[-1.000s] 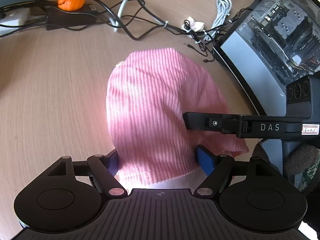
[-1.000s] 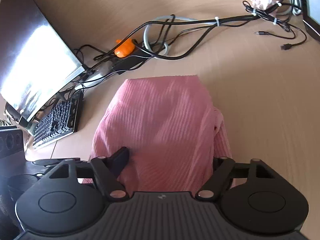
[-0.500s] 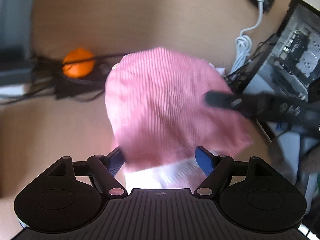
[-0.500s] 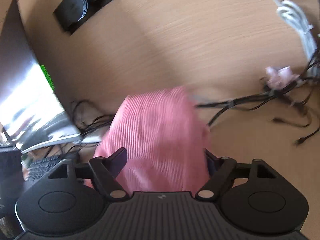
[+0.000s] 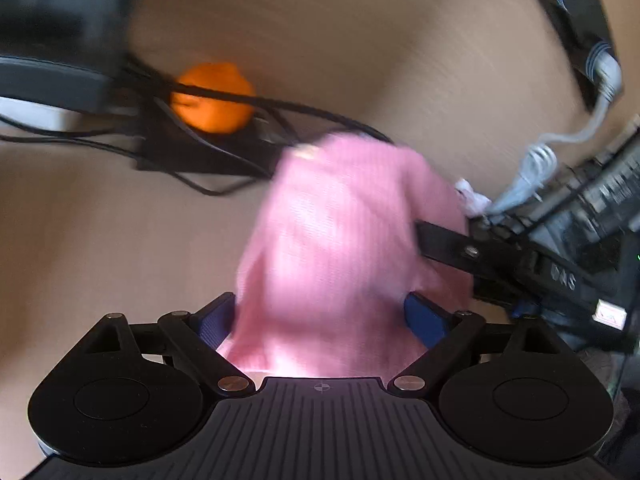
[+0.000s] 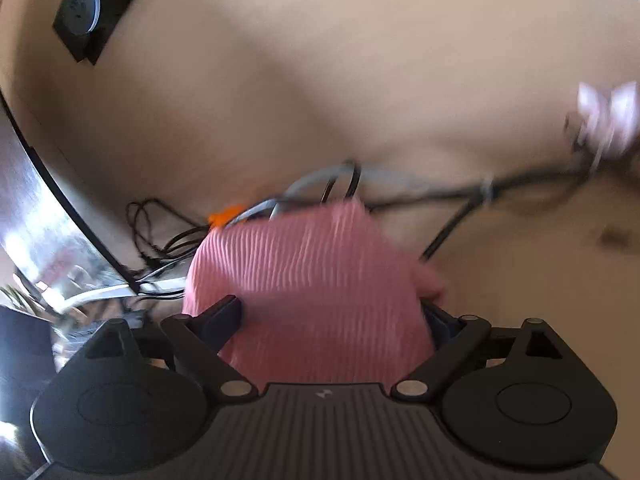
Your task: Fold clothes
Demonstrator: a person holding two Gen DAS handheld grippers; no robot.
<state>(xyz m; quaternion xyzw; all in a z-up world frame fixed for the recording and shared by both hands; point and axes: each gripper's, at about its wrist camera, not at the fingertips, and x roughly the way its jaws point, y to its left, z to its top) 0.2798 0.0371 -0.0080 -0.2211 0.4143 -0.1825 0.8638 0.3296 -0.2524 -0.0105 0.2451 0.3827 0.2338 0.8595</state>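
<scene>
The folded pink ribbed garment [image 5: 344, 248] lies on the wooden desk [image 5: 360, 60], bulging up between the spread blue-padded fingers of the left gripper [image 5: 320, 316], whose jaws are opening around it. In the right wrist view the same cloth fills the gap of the right gripper [image 6: 332, 316], whose jaws are opening too. Beyond the garment's far edge lie tangled black cables [image 5: 240, 152] and an orange object [image 5: 212, 98]; both views are blurred.
</scene>
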